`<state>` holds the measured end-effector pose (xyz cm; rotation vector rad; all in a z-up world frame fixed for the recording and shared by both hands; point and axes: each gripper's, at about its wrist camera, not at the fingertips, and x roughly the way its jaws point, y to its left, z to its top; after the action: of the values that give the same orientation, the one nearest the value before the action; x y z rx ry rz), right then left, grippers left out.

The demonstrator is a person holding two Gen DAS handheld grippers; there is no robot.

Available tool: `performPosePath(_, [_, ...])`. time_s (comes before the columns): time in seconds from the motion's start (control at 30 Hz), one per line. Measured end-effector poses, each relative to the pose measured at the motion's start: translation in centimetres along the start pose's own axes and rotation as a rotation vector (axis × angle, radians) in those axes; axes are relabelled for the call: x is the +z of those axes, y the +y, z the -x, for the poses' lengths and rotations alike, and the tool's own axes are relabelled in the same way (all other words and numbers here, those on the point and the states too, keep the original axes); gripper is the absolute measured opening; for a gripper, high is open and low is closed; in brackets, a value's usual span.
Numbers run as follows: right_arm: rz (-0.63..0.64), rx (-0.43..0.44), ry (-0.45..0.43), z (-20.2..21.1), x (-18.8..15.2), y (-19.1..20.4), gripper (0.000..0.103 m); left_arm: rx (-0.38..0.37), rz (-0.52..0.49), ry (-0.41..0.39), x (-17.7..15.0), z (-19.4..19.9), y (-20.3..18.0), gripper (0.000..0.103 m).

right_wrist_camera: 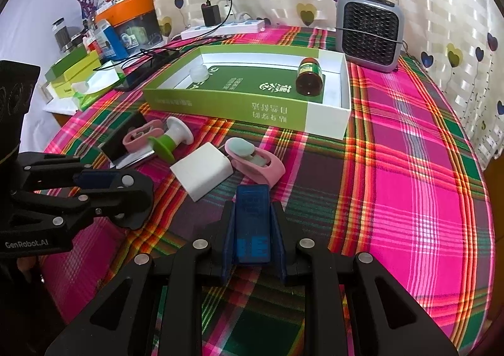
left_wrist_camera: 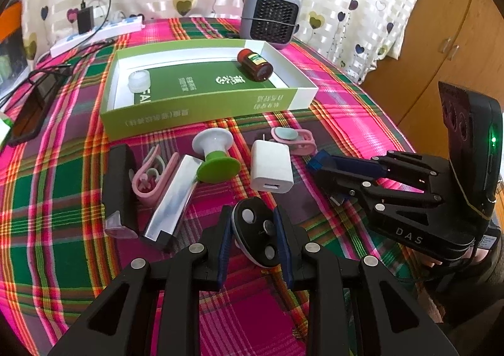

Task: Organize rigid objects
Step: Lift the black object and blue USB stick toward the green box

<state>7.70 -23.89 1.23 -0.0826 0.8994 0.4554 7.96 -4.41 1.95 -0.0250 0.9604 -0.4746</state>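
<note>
My left gripper (left_wrist_camera: 253, 230) is shut on a black oval plug piece with metal studs (left_wrist_camera: 256, 231), just above the plaid cloth. My right gripper (right_wrist_camera: 253, 223) is shut on a blue translucent rectangular block (right_wrist_camera: 253, 220); it also shows in the left wrist view (left_wrist_camera: 346, 167). An open green-and-white box (left_wrist_camera: 204, 110) lies behind, holding a brown pill bottle (left_wrist_camera: 255, 64) and a white cap (left_wrist_camera: 138, 80). Loose on the cloth lie a white charger cube (left_wrist_camera: 271, 170), a green-and-white spool (left_wrist_camera: 215, 151), two pink clips (left_wrist_camera: 293, 137), a silver bar (left_wrist_camera: 173, 198) and a black block (left_wrist_camera: 119, 189).
A grey fan heater (left_wrist_camera: 271, 16) stands behind the box. A power strip with a black adapter (left_wrist_camera: 94, 30) and a phone (left_wrist_camera: 34, 104) lie at the left. Boxes and bottles (right_wrist_camera: 94, 53) crowd the far left edge. A wooden cabinet (left_wrist_camera: 441, 41) stands at the right.
</note>
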Motion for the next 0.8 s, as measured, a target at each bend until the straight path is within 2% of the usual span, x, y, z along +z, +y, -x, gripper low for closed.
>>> performPosePath(0.8, [0.018,-0.002,-0.073,1.7,3.4,1.2,0.023,0.03,0.005,-0.089,2.3,2.3,1.5,0.025])
